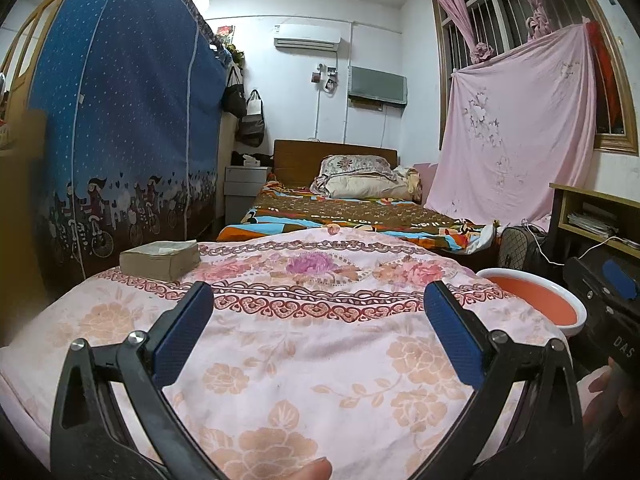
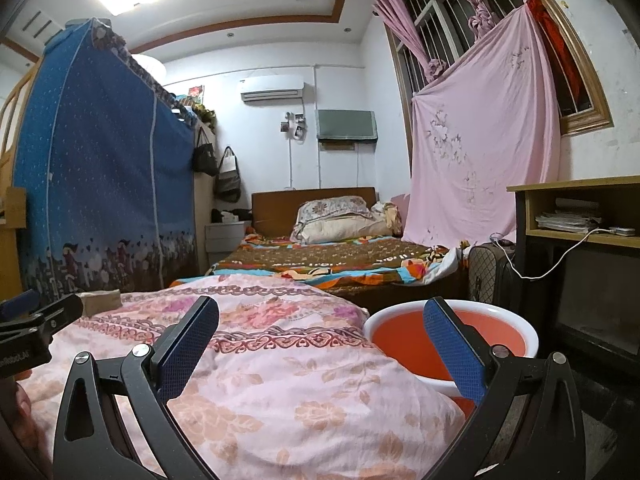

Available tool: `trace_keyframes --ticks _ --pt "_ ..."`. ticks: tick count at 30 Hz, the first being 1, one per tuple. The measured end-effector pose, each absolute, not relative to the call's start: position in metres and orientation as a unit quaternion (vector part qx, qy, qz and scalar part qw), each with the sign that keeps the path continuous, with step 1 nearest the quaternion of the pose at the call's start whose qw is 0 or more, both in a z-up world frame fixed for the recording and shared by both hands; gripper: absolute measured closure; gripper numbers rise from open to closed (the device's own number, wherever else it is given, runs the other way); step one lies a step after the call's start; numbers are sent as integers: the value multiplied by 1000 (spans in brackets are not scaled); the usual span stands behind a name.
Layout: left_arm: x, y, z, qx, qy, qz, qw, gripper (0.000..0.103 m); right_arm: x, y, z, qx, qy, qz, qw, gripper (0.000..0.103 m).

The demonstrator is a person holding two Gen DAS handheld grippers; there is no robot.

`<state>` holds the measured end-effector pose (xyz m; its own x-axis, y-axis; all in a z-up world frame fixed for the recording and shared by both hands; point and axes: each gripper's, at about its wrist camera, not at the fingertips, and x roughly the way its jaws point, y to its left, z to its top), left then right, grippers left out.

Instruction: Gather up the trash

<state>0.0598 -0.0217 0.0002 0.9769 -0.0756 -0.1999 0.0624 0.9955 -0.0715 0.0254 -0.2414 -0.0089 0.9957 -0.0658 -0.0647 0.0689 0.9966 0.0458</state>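
Pink floral bedspread (image 1: pixel 304 344) fills both views. Left gripper (image 1: pixel 318 312) and right gripper (image 2: pixel 320 328) hang wide open, empty. Nothing collected; that tan paper stack (image 1: pixel 160 260), possibly trash, lies ahead-left. Red basin (image 2: pixel 452 336) waits beside. Next: reach forward.

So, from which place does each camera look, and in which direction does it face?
Left wrist: sits behind the open left tongs, low over the pink floral quilt, facing the far brown wooden headboard; a fingertip and the right tongs show.
Right wrist: sits behind the open right tongs, further right, over the quilt's edge and the white-rimmed orange plastic basin, facing the same way; the left tongs show.
Shared: quilt, basin, tan paper stack, headboard.
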Motion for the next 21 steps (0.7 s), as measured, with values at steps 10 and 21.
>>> trace_keyframes --ticks 10,21 --pt "60 -22 0 -32 102 -35 994 12 25 -240 -9 24 33 -34 999 0" --pt "60 -22 0 -32 102 -35 994 12 25 -239 -9 24 33 -34 999 0"
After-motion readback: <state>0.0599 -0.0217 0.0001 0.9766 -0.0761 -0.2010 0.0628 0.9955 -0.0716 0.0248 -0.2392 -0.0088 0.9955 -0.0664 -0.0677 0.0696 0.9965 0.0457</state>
